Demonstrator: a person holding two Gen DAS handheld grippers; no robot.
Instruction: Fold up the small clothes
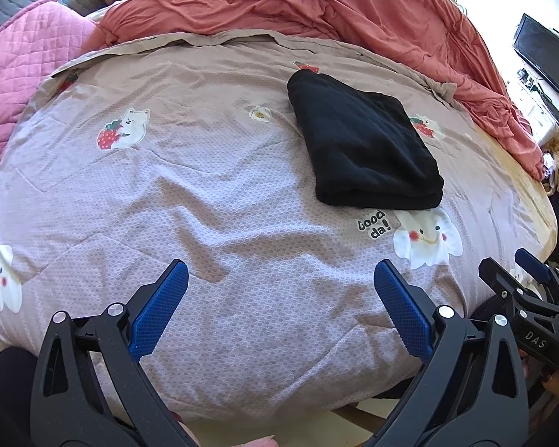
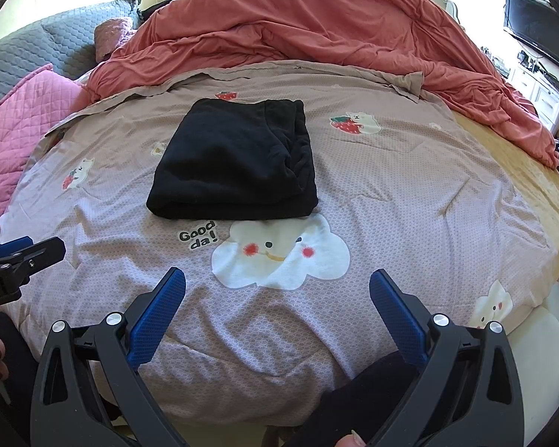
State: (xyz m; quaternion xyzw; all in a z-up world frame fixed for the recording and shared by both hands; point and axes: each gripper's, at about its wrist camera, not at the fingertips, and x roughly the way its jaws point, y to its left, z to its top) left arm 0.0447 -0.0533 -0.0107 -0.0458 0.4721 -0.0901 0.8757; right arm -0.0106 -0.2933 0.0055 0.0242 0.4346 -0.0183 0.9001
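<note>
Your left gripper [image 1: 281,290] and right gripper [image 2: 277,294] gape empty; the folded black garment [image 2: 234,164] lies beyond "Good da!" [image 2: 198,240].

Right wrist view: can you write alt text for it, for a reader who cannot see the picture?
A folded black garment lies on a mauve bedspread printed with clouds and strawberries, ahead of the open, empty right gripper with blue fingers. An orange duvet is bunched behind it, and the left gripper shows at the left edge.
</note>
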